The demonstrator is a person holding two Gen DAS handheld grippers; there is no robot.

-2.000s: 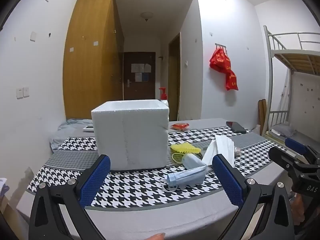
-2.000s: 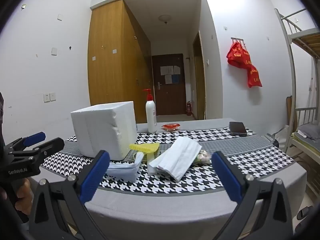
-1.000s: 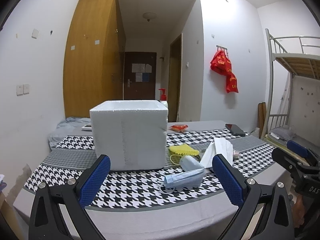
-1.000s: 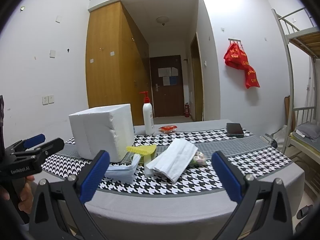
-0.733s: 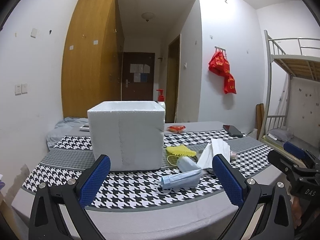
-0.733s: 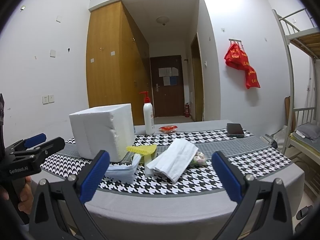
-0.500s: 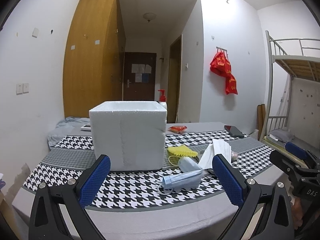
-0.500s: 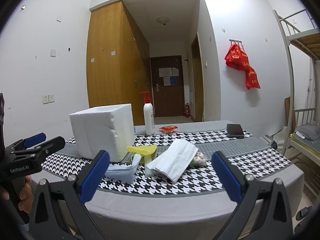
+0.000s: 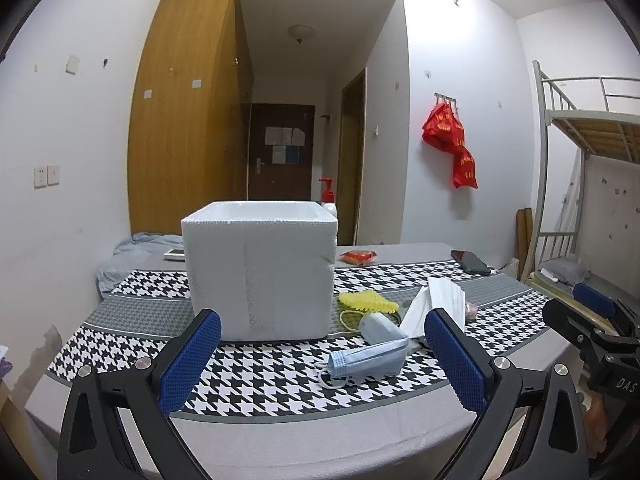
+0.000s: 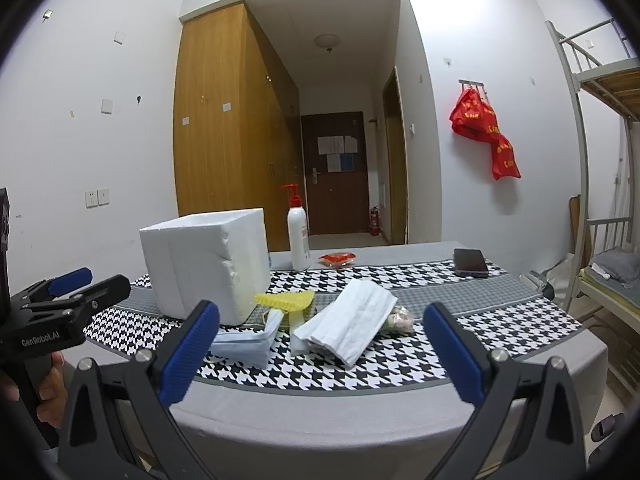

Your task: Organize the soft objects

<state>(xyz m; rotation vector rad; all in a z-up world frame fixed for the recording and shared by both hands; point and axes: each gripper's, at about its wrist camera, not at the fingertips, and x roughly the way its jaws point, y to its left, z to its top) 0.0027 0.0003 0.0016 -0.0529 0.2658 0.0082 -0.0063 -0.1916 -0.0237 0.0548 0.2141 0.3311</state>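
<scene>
Across the lower half of the left wrist view, the left gripper (image 9: 322,360) has its jaws spread wide with nothing between them, short of the table (image 9: 304,444) edge. At frame centre stands the white foam box (image 9: 260,276), open at the top. Right of centre the soft things lie just beside it: a blue face mask (image 9: 370,360) nearest the camera, a pale rolled piece (image 9: 378,326), a yellow mask (image 9: 368,302) behind, and a folded white cloth (image 9: 440,306). The right gripper (image 9: 592,320) shows at right edge. In the right wrist view, the right gripper (image 10: 320,344) is likewise wide apart and empty in the lower frame; the cloth (image 10: 352,326) sits at centre between its pads, the blue mask (image 10: 244,342) lower left of it, touching the box (image 10: 204,266). Left gripper (image 10: 64,300) at left edge. Judgement: nothing gathered yet; step in hand is the first pick, box presumably the bin. Advice: take the blue mask first with the left, pinch the pleated body rather than the ear loop, lift clear over the box rim. Thin fabric may slip or drag its neighbours.
</scene>
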